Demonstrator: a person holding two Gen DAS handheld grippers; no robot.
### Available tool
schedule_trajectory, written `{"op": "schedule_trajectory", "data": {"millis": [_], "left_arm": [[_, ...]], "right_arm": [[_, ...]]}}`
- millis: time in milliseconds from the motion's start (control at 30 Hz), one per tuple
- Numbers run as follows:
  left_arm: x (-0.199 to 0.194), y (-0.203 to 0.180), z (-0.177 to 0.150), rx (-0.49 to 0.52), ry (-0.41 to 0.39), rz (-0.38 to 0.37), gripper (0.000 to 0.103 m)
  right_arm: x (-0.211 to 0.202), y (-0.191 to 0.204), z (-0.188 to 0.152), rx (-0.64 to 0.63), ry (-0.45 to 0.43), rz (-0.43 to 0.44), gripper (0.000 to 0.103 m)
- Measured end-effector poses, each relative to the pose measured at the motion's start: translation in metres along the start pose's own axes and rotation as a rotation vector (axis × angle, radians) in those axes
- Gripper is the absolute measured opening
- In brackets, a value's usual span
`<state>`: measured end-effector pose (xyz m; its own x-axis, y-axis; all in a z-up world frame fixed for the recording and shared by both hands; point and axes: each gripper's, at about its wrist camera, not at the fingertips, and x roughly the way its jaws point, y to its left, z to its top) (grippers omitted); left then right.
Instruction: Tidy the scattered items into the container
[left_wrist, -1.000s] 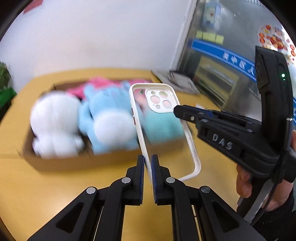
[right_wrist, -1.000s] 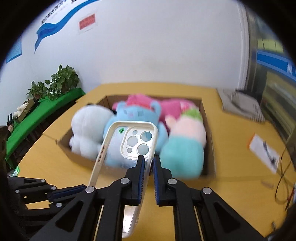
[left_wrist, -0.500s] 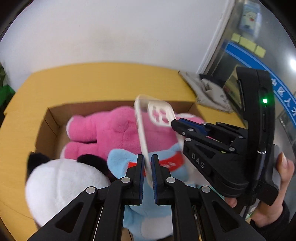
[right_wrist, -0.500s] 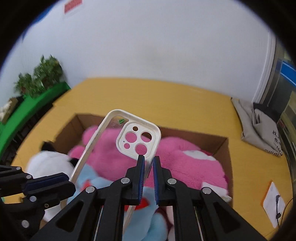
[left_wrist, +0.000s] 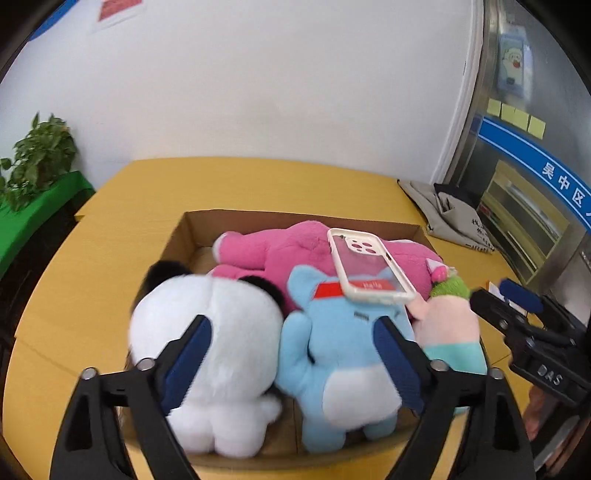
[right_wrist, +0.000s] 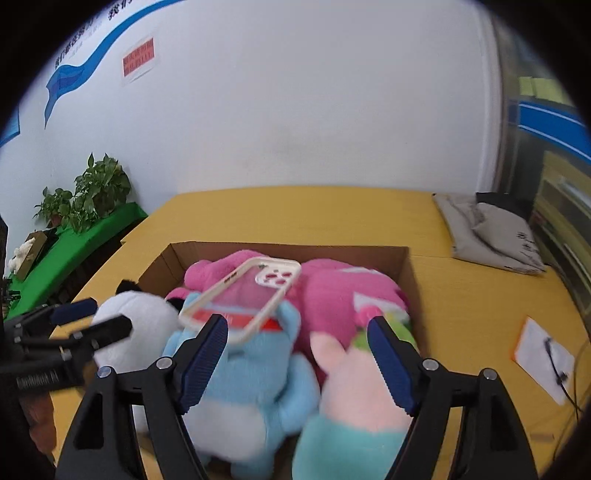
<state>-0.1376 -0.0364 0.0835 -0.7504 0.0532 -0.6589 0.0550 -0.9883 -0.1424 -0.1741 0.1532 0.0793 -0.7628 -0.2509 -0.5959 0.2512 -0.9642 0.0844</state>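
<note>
A clear phone case with a cream rim (left_wrist: 369, 271) lies on top of the plush toys in the cardboard box (left_wrist: 192, 229); it also shows in the right wrist view (right_wrist: 242, 297). The box (right_wrist: 404, 262) holds a white panda plush (left_wrist: 210, 343), a blue plush (left_wrist: 343, 354), a pink plush (left_wrist: 280, 251) and a pink-and-teal plush (left_wrist: 450, 332). My left gripper (left_wrist: 291, 358) is open and empty above the near toys. My right gripper (right_wrist: 297, 358) is open and empty, just behind the case.
The box stands on a yellow table (left_wrist: 258, 184). A grey cloth bag (right_wrist: 487, 232) lies at the far right. A white card with a cable (right_wrist: 543, 354) lies to the right of the box. Green plants (right_wrist: 85, 195) stand beyond the table's left edge.
Both grippers were shut on the phone case and carried it over the box. Both have opened and drawn back, and the case now rests on the toys.
</note>
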Motion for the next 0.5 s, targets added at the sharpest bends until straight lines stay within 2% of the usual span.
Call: {"op": "schedule_trajectory", "data": {"millis": [100,233,500], "left_arm": [[-0.029,-0.007,-0.031,0.022,-0.034,0.024,0.103],[-0.051,-0.019,-0.057,0.029,-0.053,0.051,0.103],[-0.084,-0.045,-0.083,0.045,-0.078,0.026,0.103]], "right_arm": [[-0.037,0.002,-0.029,0.003,-0.022,-0.024,0.078],[-0.067,0.010,-0.060,-0.016,-0.033,-0.069,0.078],[-0.103,0.016,-0.097,-0.027,-0.026,-0.077,0.078]]}}
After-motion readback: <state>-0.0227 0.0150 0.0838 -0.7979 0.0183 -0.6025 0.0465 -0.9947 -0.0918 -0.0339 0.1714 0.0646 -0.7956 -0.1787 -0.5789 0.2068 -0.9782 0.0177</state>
